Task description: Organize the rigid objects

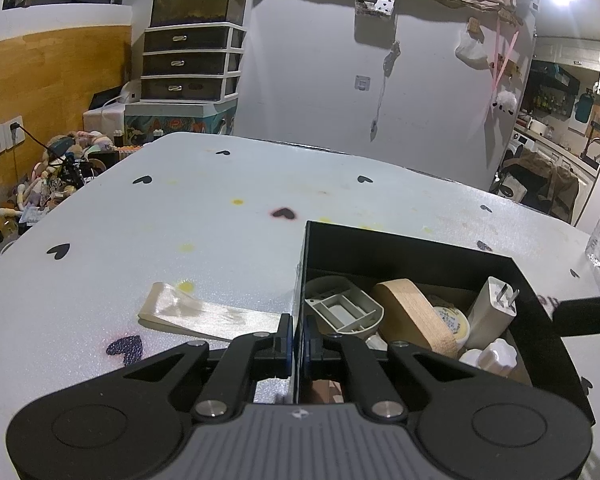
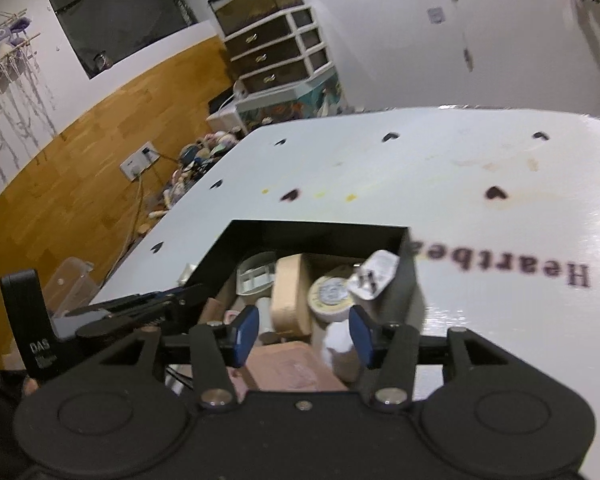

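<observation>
The open black rectangular box, packed with a wooden block, a white plug-in charger, a grey plastic tray piece and a round cream tin, sits right ahead of both my claws. My left gripper is pinched tight on the box's near-left wall, one finger inside, one outside. My right gripper hovers spread wide over the box's near end, a small white knob between its blue pads; left of my left claw, a pale flat strip lies on the white heart-print table.
</observation>
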### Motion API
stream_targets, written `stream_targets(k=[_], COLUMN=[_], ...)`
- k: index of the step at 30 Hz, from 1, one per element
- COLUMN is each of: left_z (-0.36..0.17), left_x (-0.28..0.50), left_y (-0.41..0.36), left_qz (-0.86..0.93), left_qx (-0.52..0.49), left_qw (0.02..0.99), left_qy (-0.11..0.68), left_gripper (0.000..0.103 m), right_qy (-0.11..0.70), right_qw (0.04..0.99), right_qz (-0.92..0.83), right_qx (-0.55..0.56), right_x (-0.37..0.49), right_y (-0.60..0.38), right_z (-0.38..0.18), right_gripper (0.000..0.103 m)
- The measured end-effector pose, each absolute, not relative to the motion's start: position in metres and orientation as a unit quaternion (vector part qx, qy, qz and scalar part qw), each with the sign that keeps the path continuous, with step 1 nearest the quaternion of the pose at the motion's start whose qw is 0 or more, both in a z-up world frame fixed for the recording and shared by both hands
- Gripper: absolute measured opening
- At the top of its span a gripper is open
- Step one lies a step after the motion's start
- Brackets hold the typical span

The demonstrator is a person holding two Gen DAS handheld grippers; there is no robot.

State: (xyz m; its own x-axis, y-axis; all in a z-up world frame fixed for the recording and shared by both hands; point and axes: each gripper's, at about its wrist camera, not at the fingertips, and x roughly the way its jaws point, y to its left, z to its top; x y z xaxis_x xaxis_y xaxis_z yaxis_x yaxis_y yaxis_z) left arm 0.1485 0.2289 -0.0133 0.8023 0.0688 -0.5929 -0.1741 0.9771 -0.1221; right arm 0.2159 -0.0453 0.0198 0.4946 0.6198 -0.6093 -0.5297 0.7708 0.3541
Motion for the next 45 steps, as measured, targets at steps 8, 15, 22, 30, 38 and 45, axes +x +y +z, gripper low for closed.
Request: stream_targets(k=[8,15,22,30,38,45], left_z=[-0.013,-0.013,-0.005,0.015,0.026,0.025], left_x=[0.147,0.146,0.134,0.080,0.023,-0.011], left_y=[0.224,0.222,0.218,0.199,0.170,0.149], left_qz=[0.066,0.068,0.077,0.079,0.083,0.088], left_qx=[-0.074,-0.072,-0.058,-0.052,-0.043,-0.038], left_qw=[0.947,0.948,0.953,0.967,0.979,0.982], left_qy=[0.305,0.304,0.288,0.236,0.183,0.162], left_gripper=[0.005,0.005,0.024,0.062,0.097,0.103], right_qy=[0.321,0.264,0.244,0.204,0.171,0.146], right_qw=[0.897,0.924,0.935,0.950,0.961,0.970], right_qz=[0.303,0.277,0.255,0.233,0.217,0.194], right_qx=[0.028,0.014,0.026,0.017,0.000,-0.017], right_x=[0.188,0.162,0.143,0.111,0.077,0.047], right_y=[-0.062,-0.070,-0.083,-0.100,-0.114,-0.121], right_z=[0.014,0.013,0.012,0.013,0.014,0.009], right_gripper=[0.064,0.085,0.088,0.091,0.097,0.101])
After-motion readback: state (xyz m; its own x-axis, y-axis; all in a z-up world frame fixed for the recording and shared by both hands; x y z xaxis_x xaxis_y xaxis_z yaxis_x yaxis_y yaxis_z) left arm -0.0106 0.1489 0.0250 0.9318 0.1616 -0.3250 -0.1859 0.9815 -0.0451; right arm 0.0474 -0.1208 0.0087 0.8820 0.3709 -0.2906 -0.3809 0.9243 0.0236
